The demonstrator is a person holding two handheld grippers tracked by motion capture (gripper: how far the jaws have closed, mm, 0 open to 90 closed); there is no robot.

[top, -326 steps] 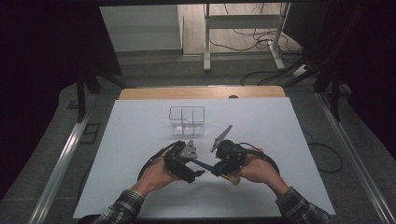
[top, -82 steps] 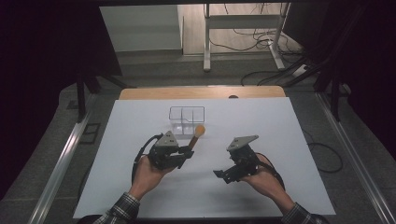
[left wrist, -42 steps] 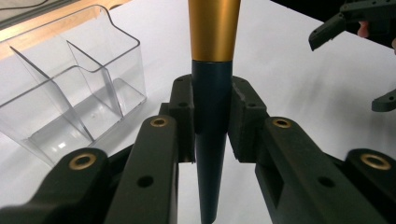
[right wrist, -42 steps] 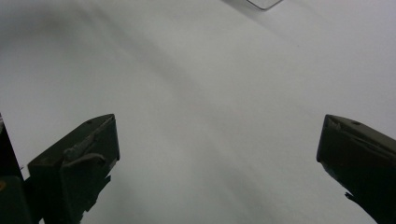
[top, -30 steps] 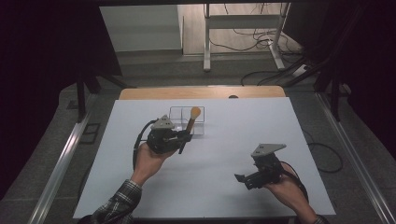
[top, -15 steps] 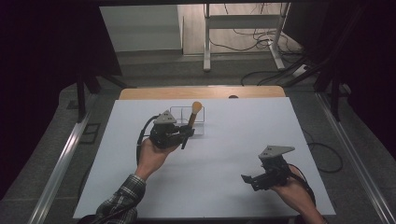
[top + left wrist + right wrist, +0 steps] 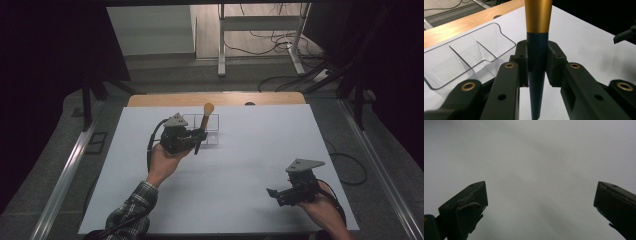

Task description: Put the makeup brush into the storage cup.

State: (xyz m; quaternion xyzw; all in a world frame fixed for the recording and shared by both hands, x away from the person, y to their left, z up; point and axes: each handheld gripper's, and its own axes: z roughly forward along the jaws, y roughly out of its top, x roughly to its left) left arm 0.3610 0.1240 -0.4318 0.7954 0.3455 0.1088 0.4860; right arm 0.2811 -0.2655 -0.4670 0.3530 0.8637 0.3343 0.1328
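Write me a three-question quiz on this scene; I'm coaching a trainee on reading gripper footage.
1. True or false: the left gripper is shut on the brush handle.
2. How do the right gripper's jaws stand: A) wide open with nothing between them, B) clamped on a brush, C) closed on a cloth?
3. How many compartments does the clear plastic organizer by the held handle show?

Key:
1. True; the pads press its dark part, with the gold part above them.
2. A.
3. Three show in the left gripper view.

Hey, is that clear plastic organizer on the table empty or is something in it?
Empty: in the left gripper view the clear organizer has bare compartments; the brush is outside it.
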